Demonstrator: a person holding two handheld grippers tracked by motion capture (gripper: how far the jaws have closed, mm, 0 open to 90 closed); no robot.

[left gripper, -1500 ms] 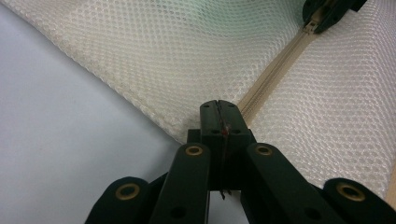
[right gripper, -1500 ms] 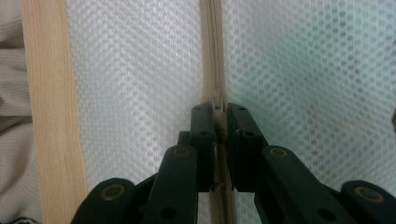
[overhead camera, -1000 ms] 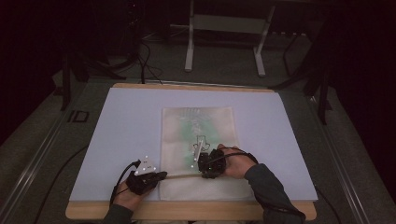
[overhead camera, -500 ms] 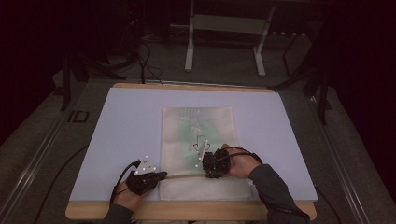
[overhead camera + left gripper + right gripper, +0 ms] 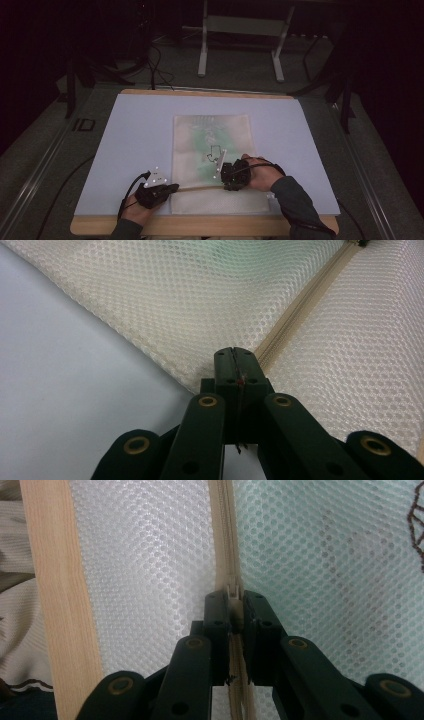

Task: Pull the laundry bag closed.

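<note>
The pale blue mat (image 5: 130,150) covers most of the wooden table (image 5: 200,227), whose near edge is cut off at 6 o'clock by the frame in the high view. On the mat, a little toward 5 o'clock from its middle, lies the white mesh bag (image 5: 210,135), flat, with something green and a dark line drawing inside; what this is I cannot make out through the mesh. The beige zipper (image 5: 197,187) runs across the bag near its lower end. The left gripper (image 5: 172,189) is at 7 o'clock of the bag, its jaws clenched on the bag's corner where the zipper ends (image 5: 272,342); the mesh edge goes under the jaws and is hidden there. The right gripper (image 5: 225,179) is at 5 o'clock, grasping the zipper slider (image 5: 233,591), of which just a small part sticks out between the closed jaws.
</note>
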